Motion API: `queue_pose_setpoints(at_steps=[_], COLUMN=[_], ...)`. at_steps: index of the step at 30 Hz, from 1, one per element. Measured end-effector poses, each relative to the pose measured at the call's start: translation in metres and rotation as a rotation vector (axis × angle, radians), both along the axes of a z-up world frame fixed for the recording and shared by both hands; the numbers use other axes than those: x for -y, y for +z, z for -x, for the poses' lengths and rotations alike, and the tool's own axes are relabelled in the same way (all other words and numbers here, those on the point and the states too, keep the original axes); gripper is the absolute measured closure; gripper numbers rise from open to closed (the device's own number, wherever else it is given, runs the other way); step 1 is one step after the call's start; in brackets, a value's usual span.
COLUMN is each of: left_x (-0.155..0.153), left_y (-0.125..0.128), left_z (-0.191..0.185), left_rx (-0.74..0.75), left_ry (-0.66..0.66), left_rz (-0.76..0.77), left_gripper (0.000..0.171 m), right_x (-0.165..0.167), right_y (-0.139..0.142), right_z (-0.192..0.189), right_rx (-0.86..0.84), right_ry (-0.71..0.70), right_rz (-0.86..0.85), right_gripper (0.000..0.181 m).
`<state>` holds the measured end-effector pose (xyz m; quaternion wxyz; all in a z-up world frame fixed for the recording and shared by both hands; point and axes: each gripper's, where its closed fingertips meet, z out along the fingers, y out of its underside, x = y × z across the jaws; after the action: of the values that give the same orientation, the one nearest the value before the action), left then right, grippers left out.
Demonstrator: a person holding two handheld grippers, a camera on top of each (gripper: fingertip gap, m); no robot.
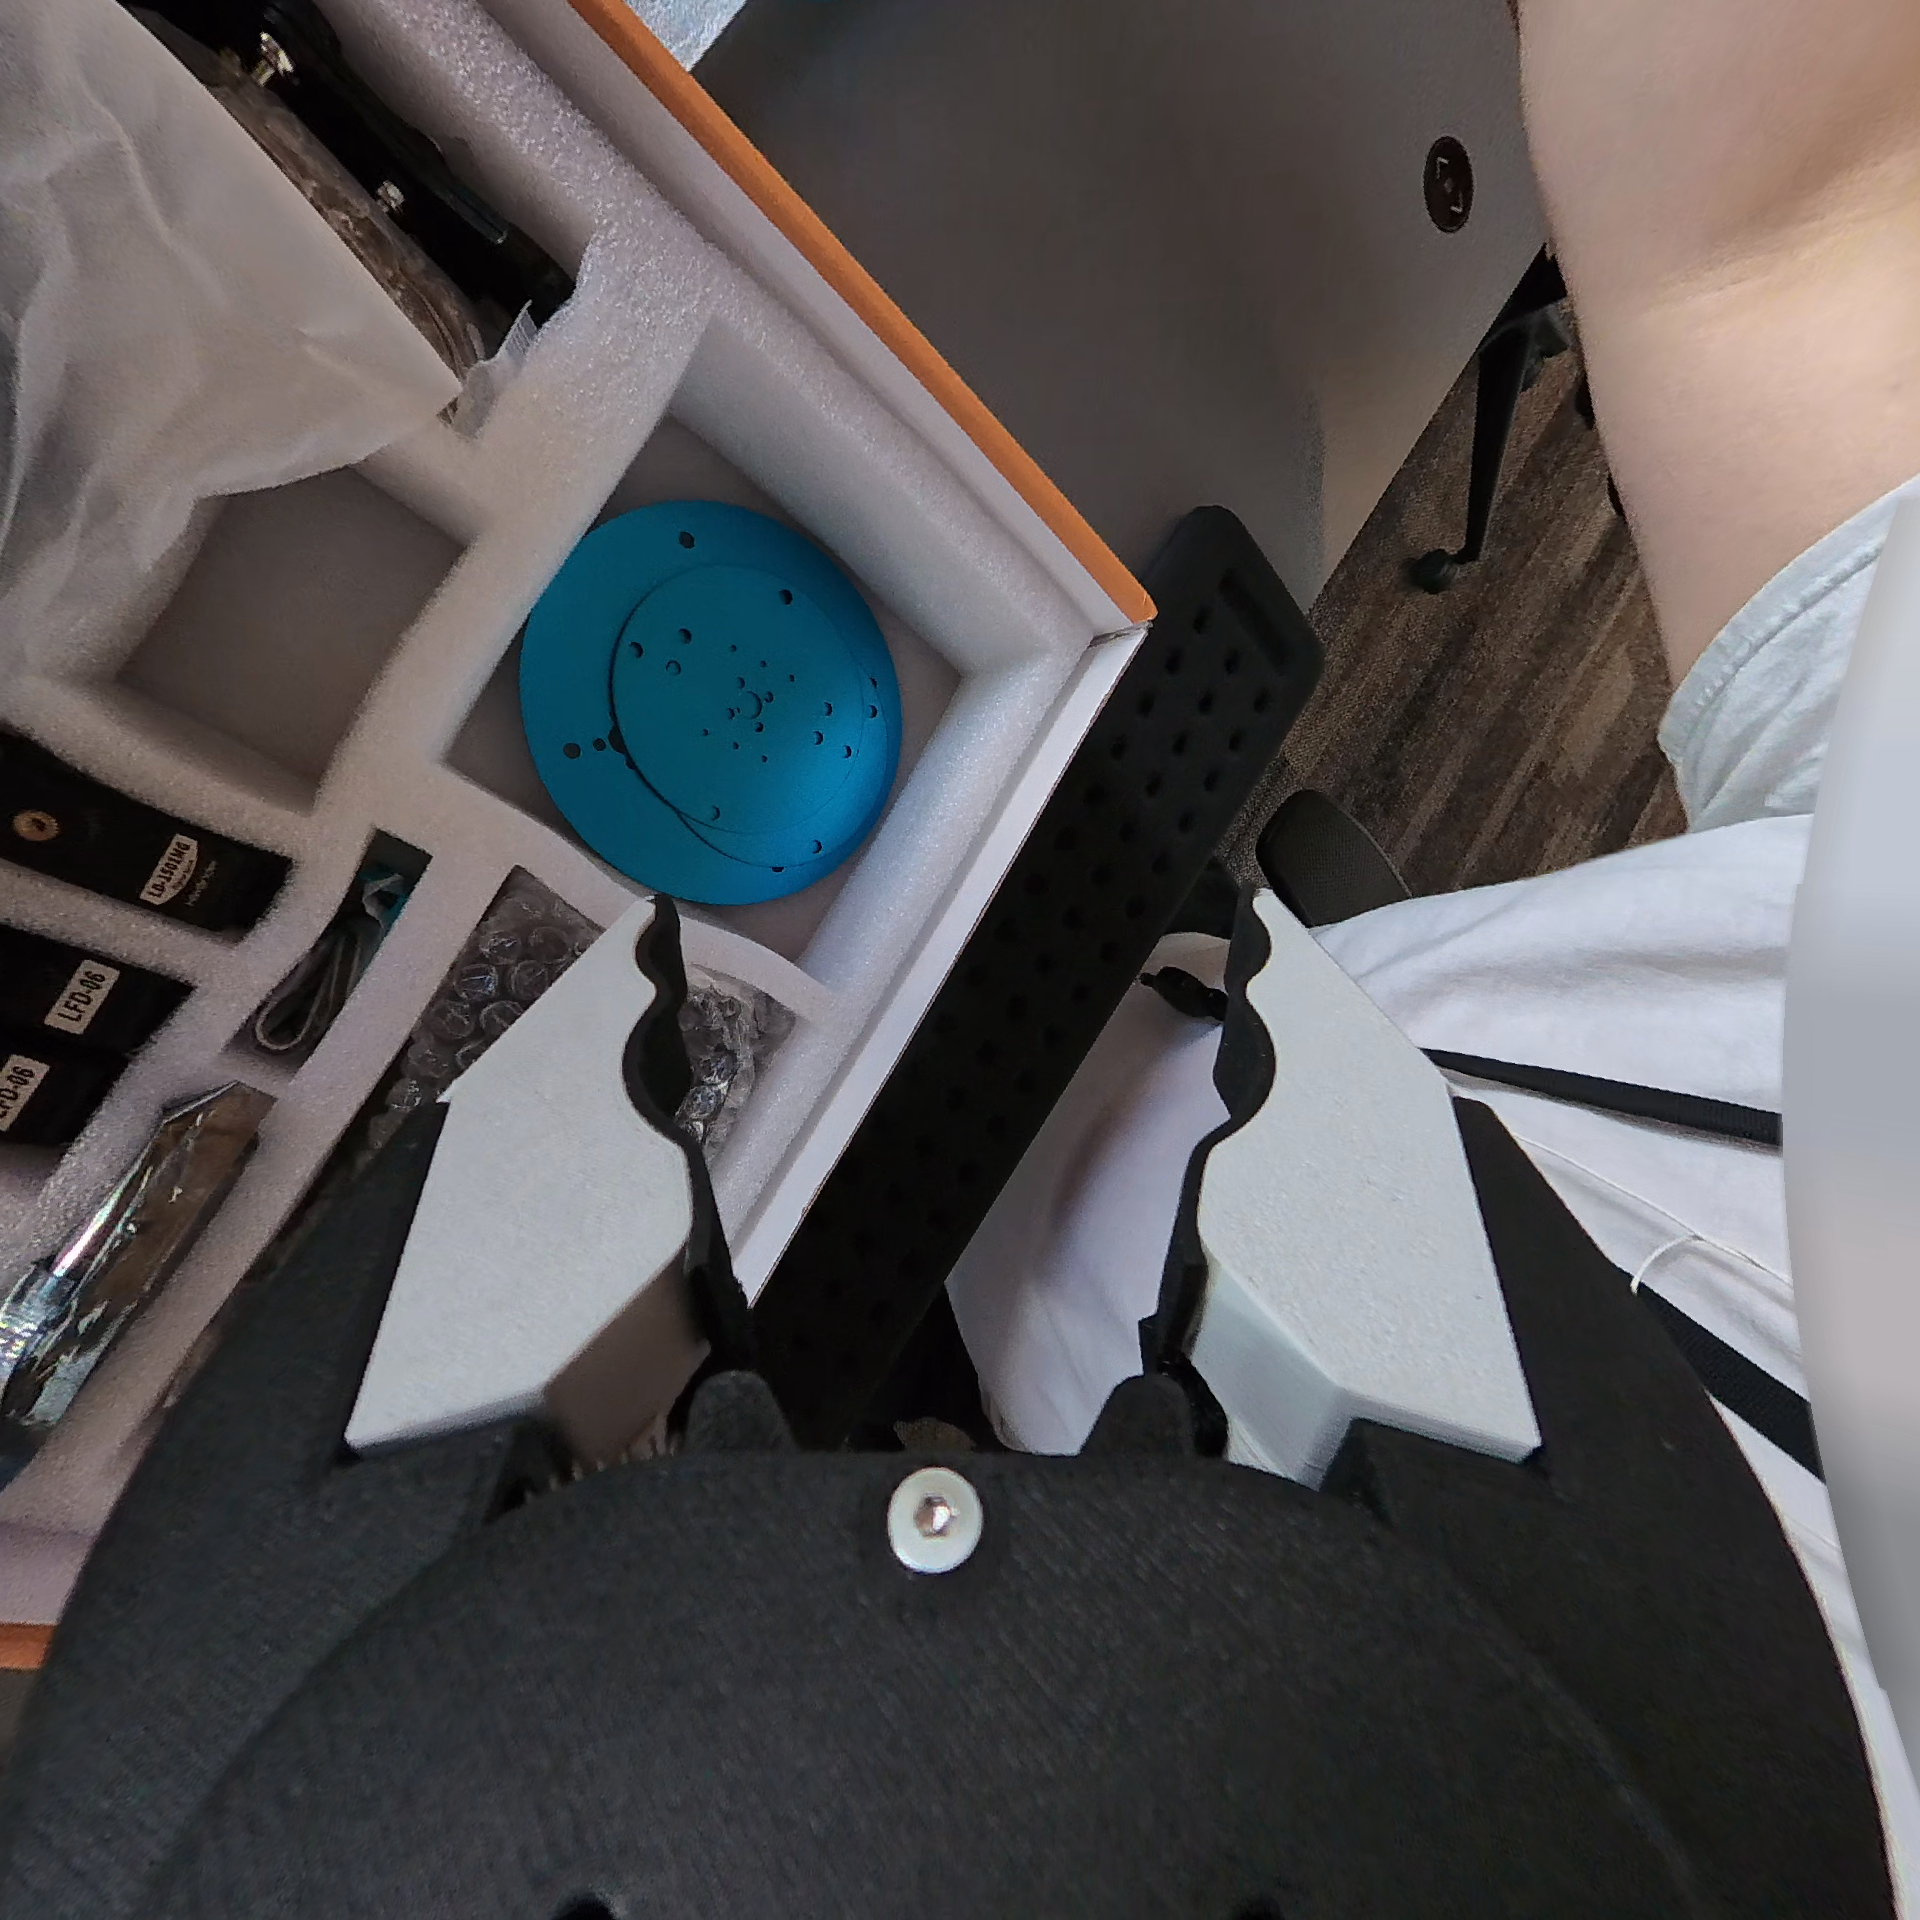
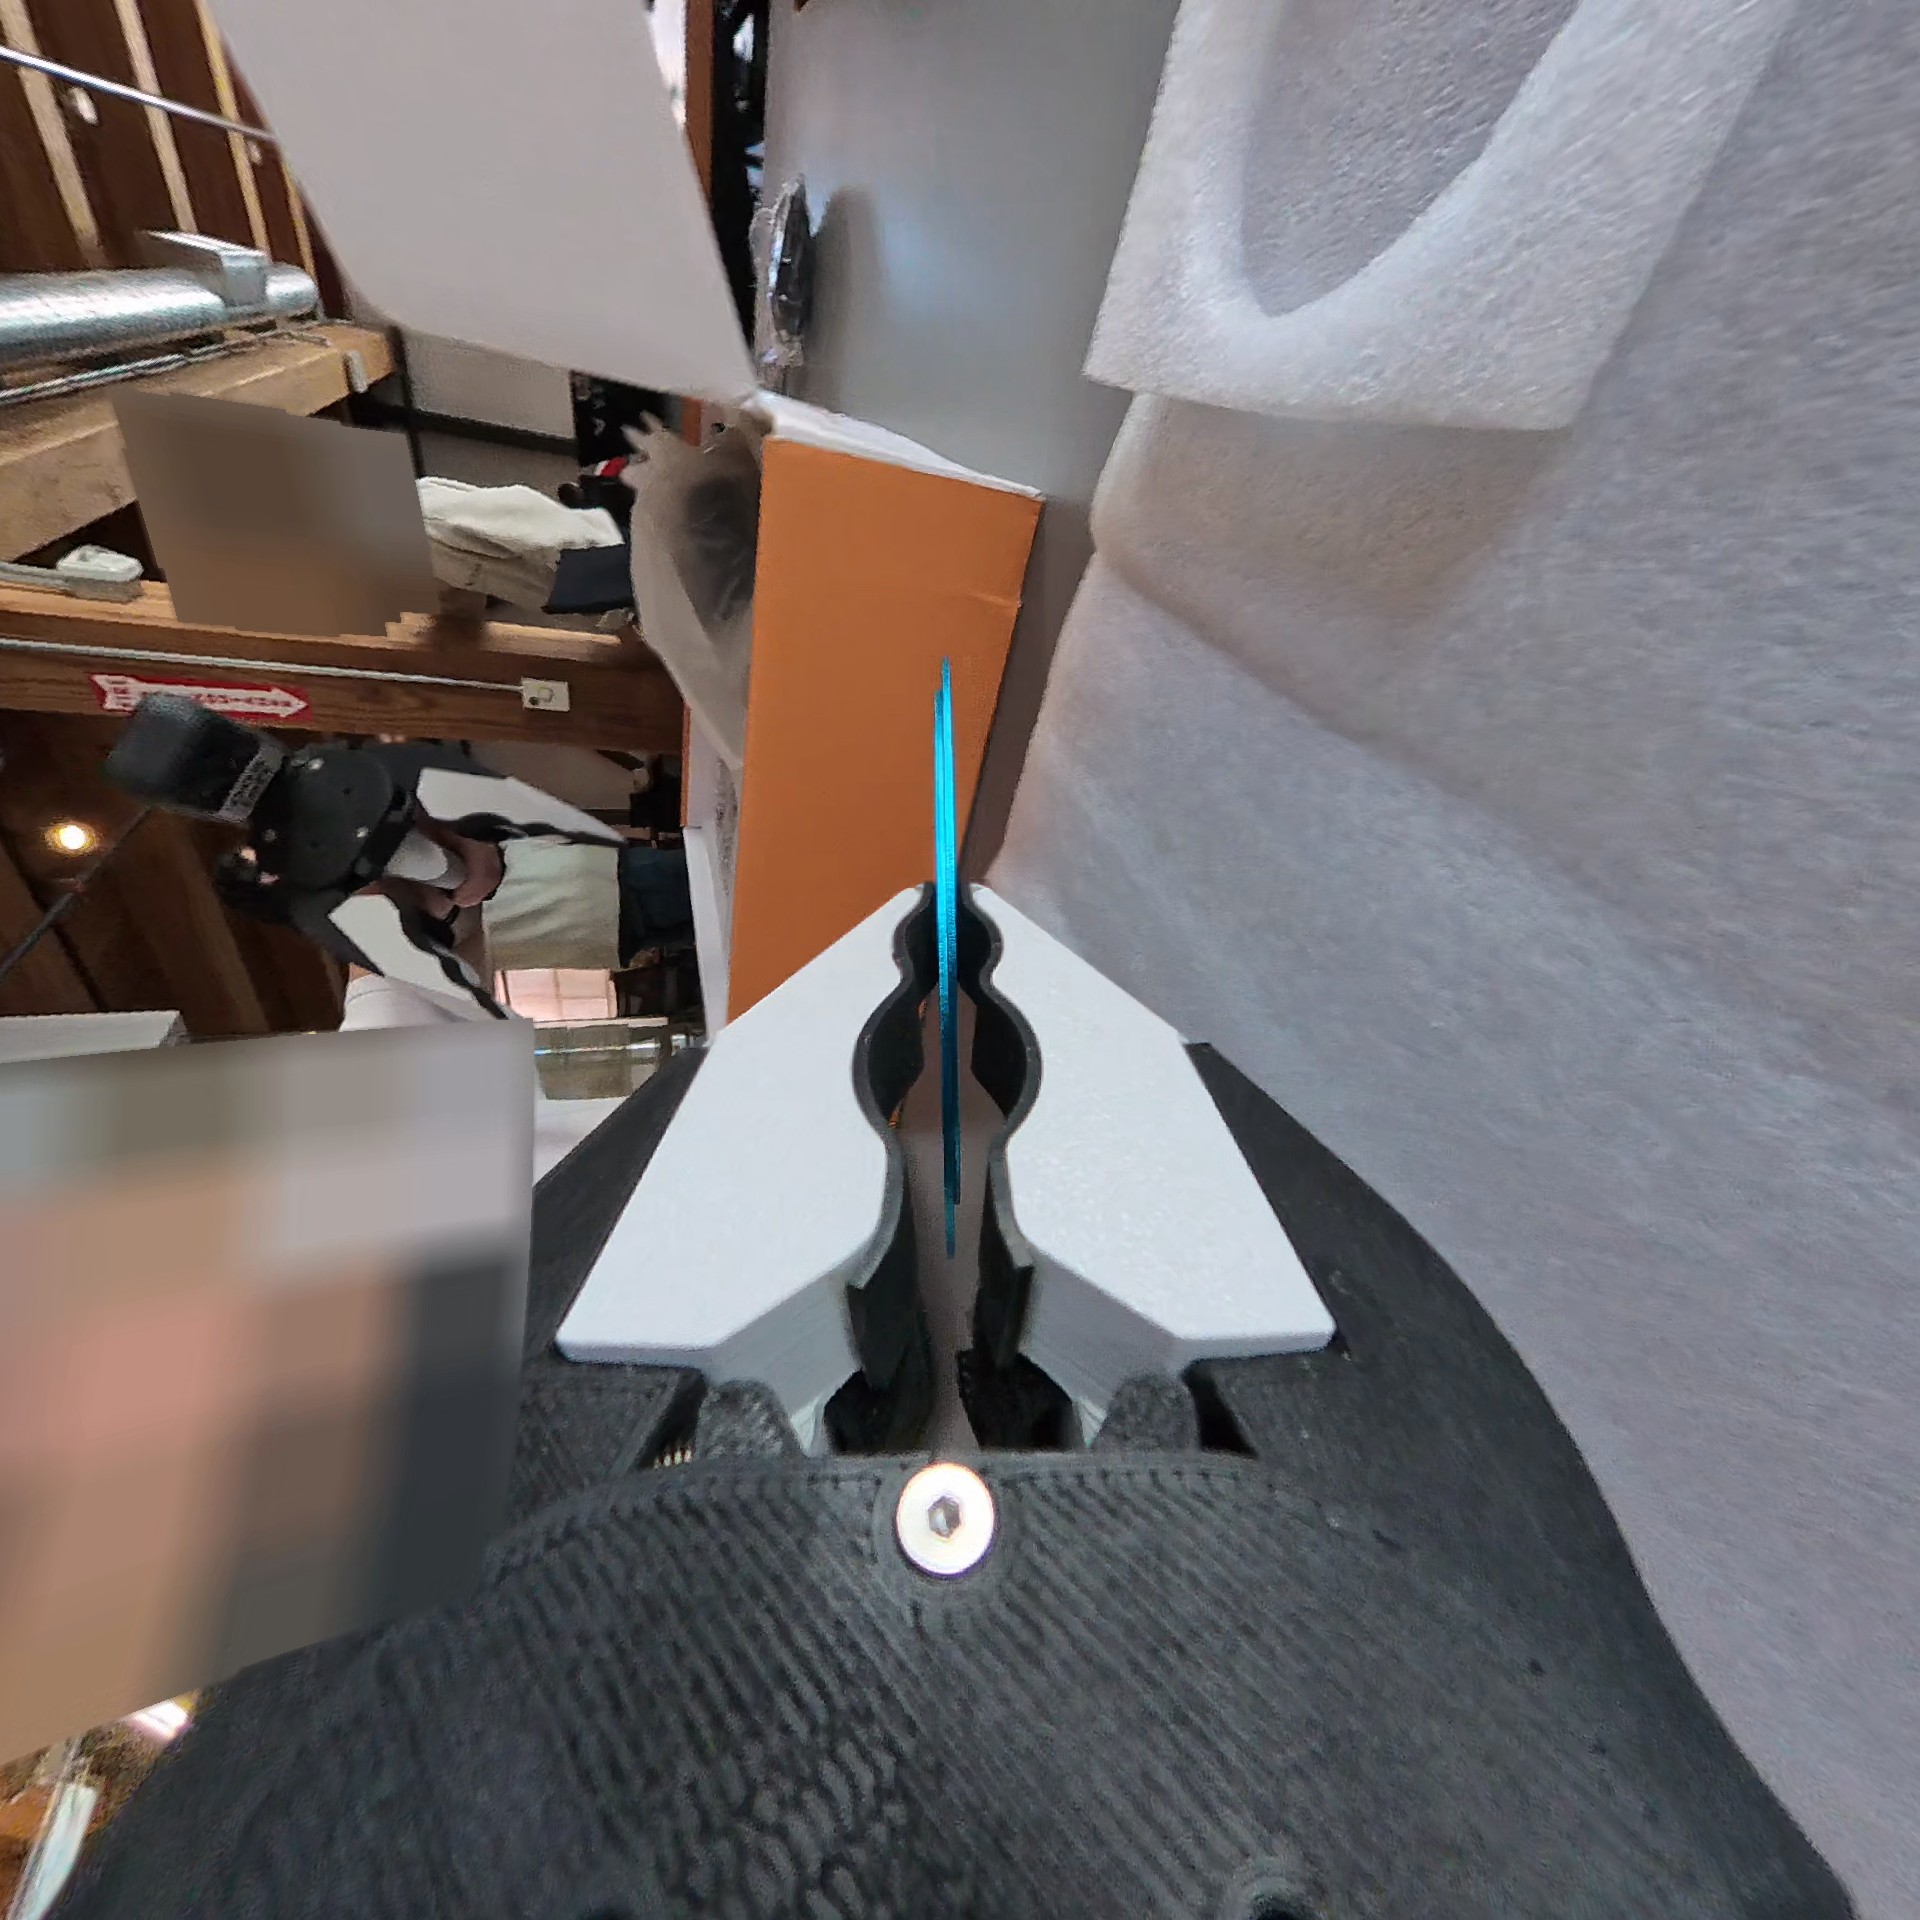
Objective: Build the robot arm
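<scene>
Blue discs (image 2: pixel 945 935) edge-on between right hand-held gripper (image 2: pixel 948 904) fingers — pinched

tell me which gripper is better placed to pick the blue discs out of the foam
Left gripper: open, blue discs lie just ahead. Right gripper looks shut on thin blue plates.

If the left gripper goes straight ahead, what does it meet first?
Probably the black perforated strip that lies between the open fingers of the left gripper, beside the white foam insert; depth is unclear.

Left wrist view close above orange box (image 1: pixel 862 281), right wrist view beside it, both sharing blue discs (image 1: pixel 717 707).
</scene>
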<state>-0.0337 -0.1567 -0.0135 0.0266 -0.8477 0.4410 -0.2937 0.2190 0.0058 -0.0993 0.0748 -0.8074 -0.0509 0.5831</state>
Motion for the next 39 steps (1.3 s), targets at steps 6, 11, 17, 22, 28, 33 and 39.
queue_pose_setpoints(at_steps=[6,11,17,22,28,33,39], left_x=[0.004,0.001,0.006,0.015,0.014,0.013,0.014], left_y=[0.004,0.005,0.010,0.009,0.007,0.008,0.008], left_z=[0.002,0.001,-0.003,-0.002,-0.001,-0.001,-0.001], left_rx=[0.032,0.038,0.048,0.038,0.031,0.031,0.035], left_ry=[-0.010,-0.017,-0.022,-0.034,-0.027,-0.025,-0.027], left_rz=[0.016,0.011,-0.004,-0.002,0.006,0.001,0.002], left_gripper=[0.068,0.069,0.069,0.069,0.070,0.070,0.070], right_x=[0.090,0.132,0.136,0.128,0.126,0.125,0.132], right_y=[-0.001,-0.016,-0.030,-0.038,-0.044,-0.044,-0.035], right_z=[0.024,0.040,0.044,0.047,0.045,0.045,0.052], right_rx=[0.066,0.098,0.187,0.301,0.406,0.434,0.332], right_ry=[0.183,0.258,0.313,0.344,0.368,0.377,0.365], right_rz=[-0.052,-0.024,-0.106,-0.277,-0.343,-0.364,-0.283], right_gripper=[0.180,0.181,0.181,0.176,0.173,0.173,0.176])
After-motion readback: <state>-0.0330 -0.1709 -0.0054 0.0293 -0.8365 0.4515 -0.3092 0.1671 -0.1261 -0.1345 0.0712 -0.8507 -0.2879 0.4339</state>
